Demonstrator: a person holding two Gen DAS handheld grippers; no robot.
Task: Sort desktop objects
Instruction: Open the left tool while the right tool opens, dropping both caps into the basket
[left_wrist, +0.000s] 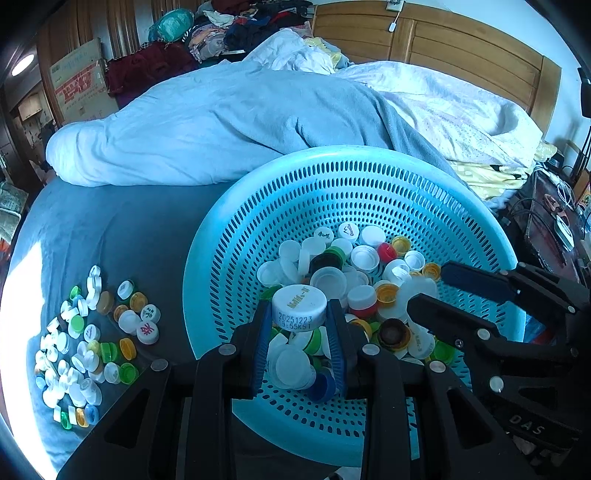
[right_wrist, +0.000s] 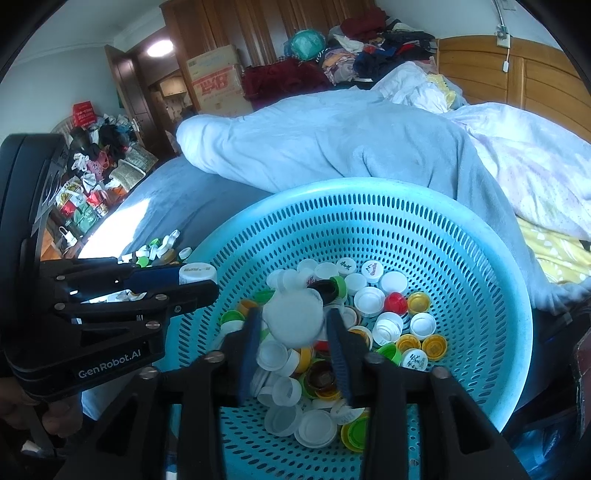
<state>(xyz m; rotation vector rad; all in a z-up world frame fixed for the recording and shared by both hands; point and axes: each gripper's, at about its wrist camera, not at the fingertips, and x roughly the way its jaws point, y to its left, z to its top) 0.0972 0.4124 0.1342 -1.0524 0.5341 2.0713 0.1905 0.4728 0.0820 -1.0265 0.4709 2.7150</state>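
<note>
A light-blue perforated basket (left_wrist: 280, 173) (right_wrist: 480, 236) lies on the bed and holds several bottle caps in white, yellow, green and red. In the left wrist view my left gripper (left_wrist: 300, 314) is shut on a white cap with a printed date code (left_wrist: 299, 302), lifted over the basket's near side; the right wrist view shows that left gripper (right_wrist: 199, 280) and cap (right_wrist: 197, 272) at the basket's left rim. My right gripper (right_wrist: 295, 328) (left_wrist: 428, 288) hangs over the heap with its jaws apart. A blurred white cap (right_wrist: 293, 319) sits loose between them.
A sorted pile of caps (left_wrist: 81, 350) lies on the blue sheet left of the basket. A rumpled duvet (left_wrist: 221, 122) rises behind it, with a wooden headboard (left_wrist: 461, 44) beyond. A cluttered bedside stand (left_wrist: 554, 221) is at the right, and a cardboard box (right_wrist: 218, 77) and clothes at the back.
</note>
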